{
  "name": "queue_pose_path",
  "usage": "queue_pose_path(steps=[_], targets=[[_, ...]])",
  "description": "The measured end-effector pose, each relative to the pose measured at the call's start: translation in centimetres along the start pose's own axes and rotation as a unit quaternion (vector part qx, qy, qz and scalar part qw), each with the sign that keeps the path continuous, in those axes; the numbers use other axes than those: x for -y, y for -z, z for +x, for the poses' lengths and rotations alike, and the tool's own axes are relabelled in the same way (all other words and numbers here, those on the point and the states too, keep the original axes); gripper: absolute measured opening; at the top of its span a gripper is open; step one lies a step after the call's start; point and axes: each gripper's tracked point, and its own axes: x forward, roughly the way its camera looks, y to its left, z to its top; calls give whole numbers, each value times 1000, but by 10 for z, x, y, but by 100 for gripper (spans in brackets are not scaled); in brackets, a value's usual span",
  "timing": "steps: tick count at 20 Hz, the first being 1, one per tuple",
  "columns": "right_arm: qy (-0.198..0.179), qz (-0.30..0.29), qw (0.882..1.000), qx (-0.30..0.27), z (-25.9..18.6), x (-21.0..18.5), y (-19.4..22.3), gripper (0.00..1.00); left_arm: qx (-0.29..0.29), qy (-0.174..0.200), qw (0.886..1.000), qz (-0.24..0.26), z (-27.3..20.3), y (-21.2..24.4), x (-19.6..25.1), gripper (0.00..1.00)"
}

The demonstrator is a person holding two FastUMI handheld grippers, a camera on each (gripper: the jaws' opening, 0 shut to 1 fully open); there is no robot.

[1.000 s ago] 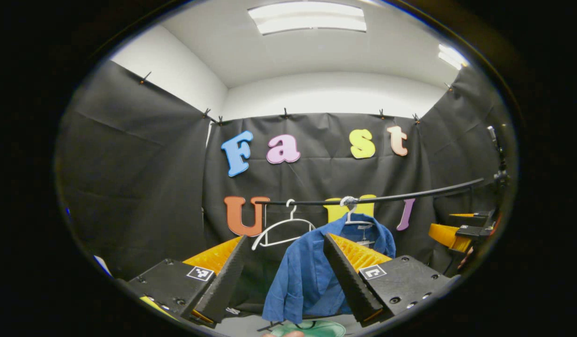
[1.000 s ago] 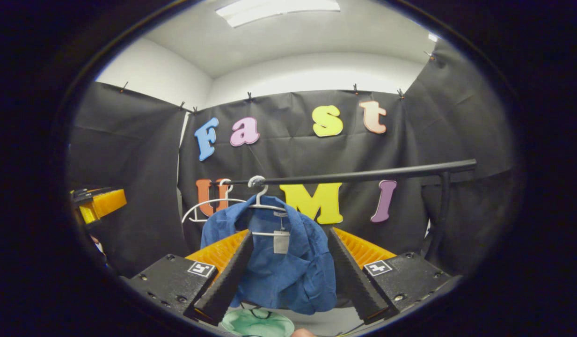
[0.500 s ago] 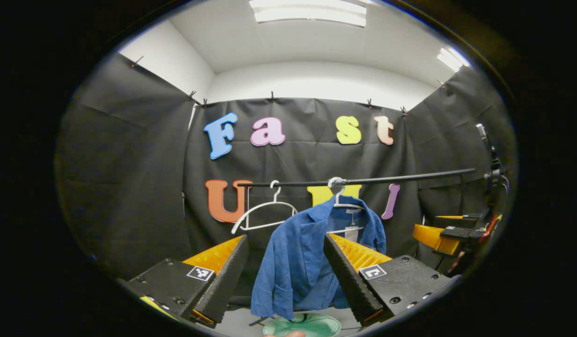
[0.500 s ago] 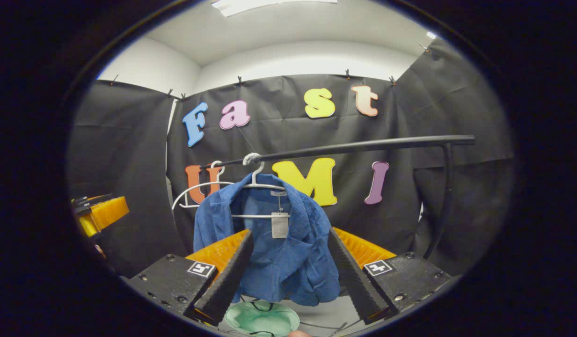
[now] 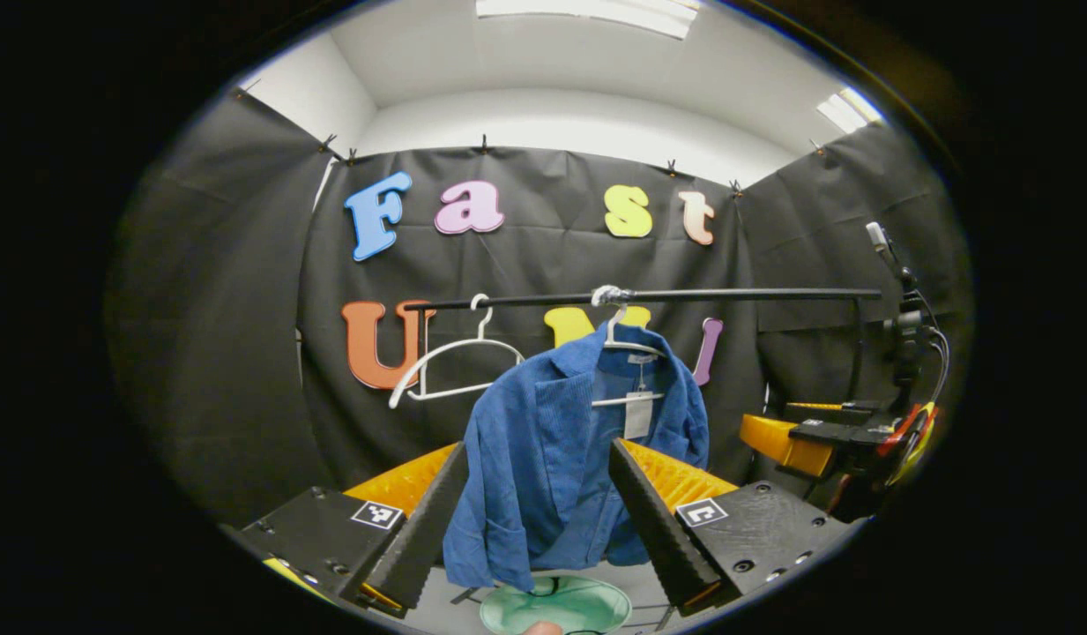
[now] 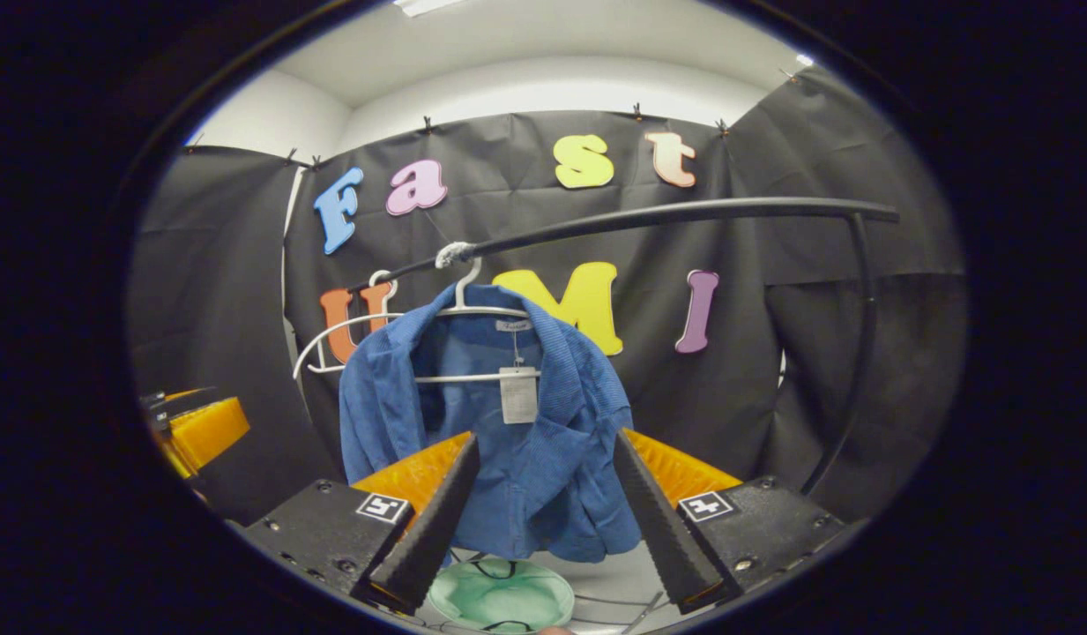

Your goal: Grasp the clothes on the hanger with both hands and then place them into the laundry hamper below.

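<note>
Both hand-held grippers, left (image 5: 534,520) and right (image 6: 543,511), are open before the blue shirt (image 6: 499,432) at frame centre.

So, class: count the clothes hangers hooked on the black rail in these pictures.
2. An empty white hanger hangs near the rail's left end; a second hanger beside it, to the right, carries the blue jacket. None seems hidden.

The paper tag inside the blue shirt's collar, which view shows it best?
The right gripper view: the tag hangs nearly square to the camera, in the open front of the blue shirt. In the left gripper view the tag looks smaller and narrower, seen at an angle beside the front panel.
</note>
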Motion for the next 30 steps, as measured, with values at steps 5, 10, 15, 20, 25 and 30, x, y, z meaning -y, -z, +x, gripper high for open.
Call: queue_pose_path(steps=[5, 10, 15, 20, 25, 30], targets=[[-20, 28, 999, -20, 57, 1, 13, 95, -18, -13, 1000, -3, 38, 25, 11, 98], [-38, 43, 997, -52, 115, 5, 27, 89, -37, -23, 999, -12, 83, 42, 19, 97], [-32, 65, 995, -74, 165, 17, 32, 89, -58, -41, 997, -37, 131, 60, 28, 96], [-45, 104, 988, -102, 193, 15, 43, 88, -74, -56, 995, -47, 164, 76, 30, 100], [-70, 128, 982, -120, 204, 7, 51, 89, -81, -75, 993, -49, 192, 81, 21, 88], [-78, 142, 979, -122, 213, 15, 52, 83, -88, -69, 992, -58, 210, 90, 24, 86]])
